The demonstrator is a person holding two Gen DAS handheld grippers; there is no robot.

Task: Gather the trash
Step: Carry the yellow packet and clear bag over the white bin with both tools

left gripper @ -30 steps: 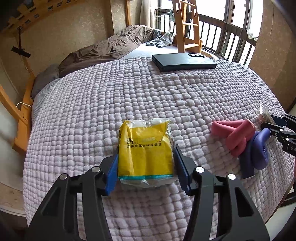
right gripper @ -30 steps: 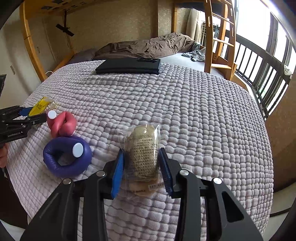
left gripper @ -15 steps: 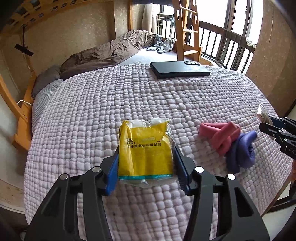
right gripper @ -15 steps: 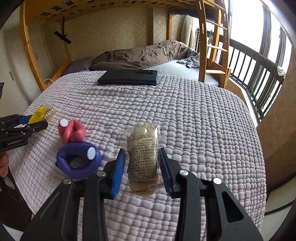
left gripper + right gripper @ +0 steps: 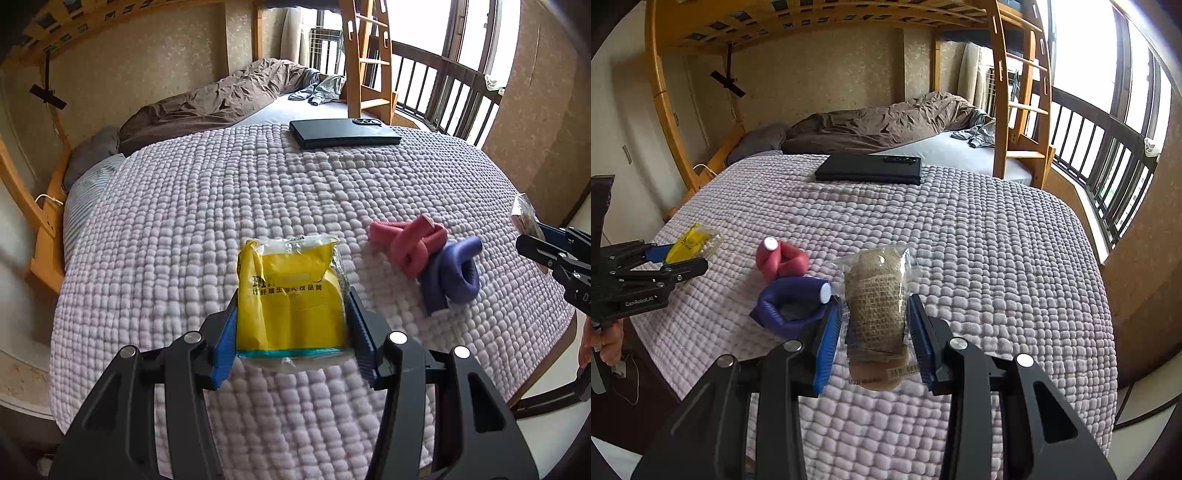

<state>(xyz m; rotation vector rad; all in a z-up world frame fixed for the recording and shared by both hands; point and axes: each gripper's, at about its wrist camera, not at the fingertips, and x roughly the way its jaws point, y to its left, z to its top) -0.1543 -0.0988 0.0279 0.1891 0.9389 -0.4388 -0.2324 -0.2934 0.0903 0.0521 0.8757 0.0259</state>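
You are working over a bed covered in a bumpy lilac blanket [image 5: 207, 229], whose near edge is dropping off just under both tools, and whose right edge is falling away toward the railing [image 5: 1108, 155] by the window. The broad middle of the blanket is lying open, with only a flat black case [image 5: 343, 133] resting at the far end, near the wooden ladder [image 5: 365, 59]. Your left gripper [image 5: 291, 325] is pointing steeply down and forward, its blue pads clenched on the sides of a yellow packet [image 5: 290, 295] in clear wrap, which is hanging above the blanket. Your right gripper [image 5: 873, 328] is tilting down the same way, grasping a clear-wrapped tan bundle [image 5: 877, 314] upright between its pads. Between the two tools, a pink foam twist [image 5: 781, 258] and a purple foam twist [image 5: 790, 302] are lying touching each other on the blanket, the purple one just beside your right gripper's left pad.
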